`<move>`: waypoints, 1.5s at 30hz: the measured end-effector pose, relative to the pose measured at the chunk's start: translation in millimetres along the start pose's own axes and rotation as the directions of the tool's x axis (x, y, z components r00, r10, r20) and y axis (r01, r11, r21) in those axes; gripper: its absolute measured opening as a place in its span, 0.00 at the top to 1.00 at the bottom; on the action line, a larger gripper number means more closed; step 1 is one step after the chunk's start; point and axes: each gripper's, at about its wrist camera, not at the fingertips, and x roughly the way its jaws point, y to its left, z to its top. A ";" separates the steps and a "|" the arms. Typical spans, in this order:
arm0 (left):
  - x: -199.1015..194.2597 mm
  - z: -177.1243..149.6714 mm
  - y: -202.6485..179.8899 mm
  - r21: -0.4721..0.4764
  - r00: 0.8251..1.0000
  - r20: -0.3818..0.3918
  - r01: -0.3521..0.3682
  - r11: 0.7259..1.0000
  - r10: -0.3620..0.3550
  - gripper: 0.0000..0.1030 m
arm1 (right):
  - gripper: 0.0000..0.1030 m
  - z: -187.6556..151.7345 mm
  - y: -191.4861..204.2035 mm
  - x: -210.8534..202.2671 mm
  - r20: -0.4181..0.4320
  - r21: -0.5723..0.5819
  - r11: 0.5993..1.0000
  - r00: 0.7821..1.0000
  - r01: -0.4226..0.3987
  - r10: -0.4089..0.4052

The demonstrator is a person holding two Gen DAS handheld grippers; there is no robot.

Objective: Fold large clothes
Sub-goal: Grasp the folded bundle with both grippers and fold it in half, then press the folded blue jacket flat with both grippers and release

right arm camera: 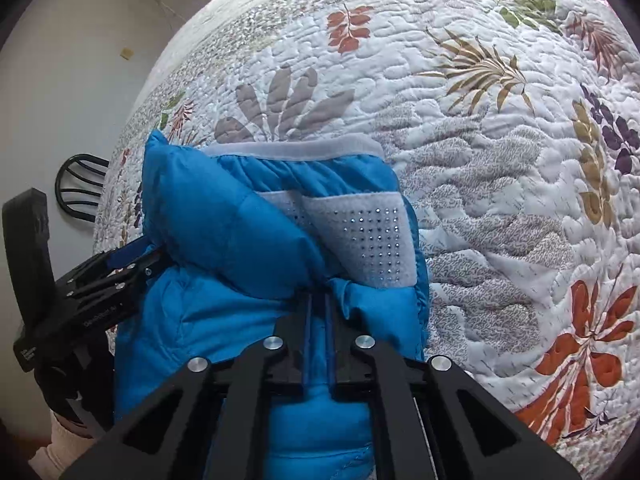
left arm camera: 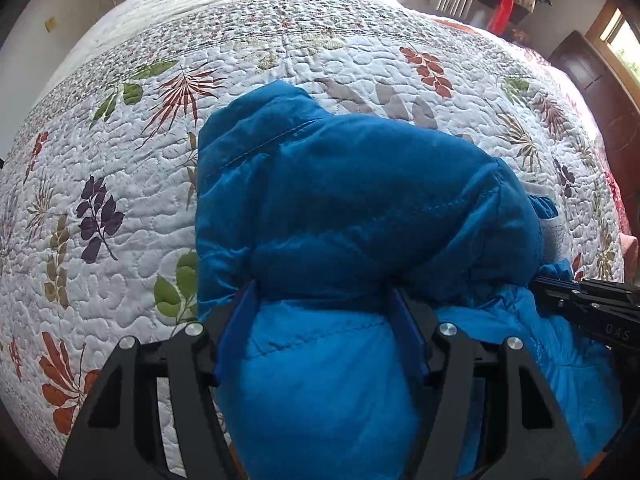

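Note:
A puffy blue jacket (left arm camera: pixel 352 200) lies bunched on the quilted bed, folded over itself. Its white studded trim (right arm camera: pixel 360 232) shows in the right wrist view. My left gripper (left arm camera: pixel 324 292) holds a thick wad of the jacket between its wide-set fingers. My right gripper (right arm camera: pixel 319 300) is shut tight on a fold of the jacket (right arm camera: pixel 224 232), its blue pads nearly together. The right gripper also shows at the right edge of the left wrist view (left arm camera: pixel 560 292), and the left gripper at the left of the right wrist view (right arm camera: pixel 132 256).
The bed is covered by a white quilt (left arm camera: pixel 120 184) with coloured leaf prints. A dark wooden door (left arm camera: pixel 592 80) and hanging clothes (left arm camera: pixel 516 0) stand beyond the bed. A black chair back (right arm camera: pixel 80 184) stands by the wall.

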 end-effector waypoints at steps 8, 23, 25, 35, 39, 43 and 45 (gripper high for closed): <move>-66.1 -16.3 9.8 -0.013 0.996 0.089 -0.015 1.000 0.016 0.42 | 0.82 -24.4 49.5 -76.6 0.124 -0.168 0.985 0.992 0.049 -0.029; -99.6 -106.6 -13.5 0.006 0.996 0.089 0.012 1.000 -0.013 0.37 | 0.84 -107.7 75.9 -72.5 0.017 -0.282 0.958 0.999 0.051 -0.048; -92.3 -113.0 -12.1 -0.003 0.997 0.072 0.020 1.000 -0.020 0.36 | 0.85 -112.3 71.6 -62.9 0.005 -0.273 0.960 0.998 0.057 -0.057; -69.8 -128.4 -9.4 -0.003 0.997 0.072 0.019 1.000 -0.019 0.28 | 0.87 -123.4 50.7 -29.8 -0.011 -0.210 0.977 0.999 0.044 -0.047; -63.3 -129.0 -8.1 0.003 0.998 0.068 0.017 1.000 -0.017 0.27 | 0.90 -121.8 47.5 -22.0 -0.009 -0.203 0.978 0.999 0.041 -0.044; -55.8 -130.6 -5.3 -0.004 0.997 0.076 0.021 1.000 -0.020 0.25 | 0.92 -118.4 41.2 -15.8 -0.004 -0.180 0.984 1.000 0.019 -0.020; -53.4 -129.4 -0.6 -0.021 0.997 0.067 0.043 0.999 -0.041 0.24 | 0.92 -120.0 40.0 -15.4 0.001 -0.175 0.984 1.000 0.016 -0.016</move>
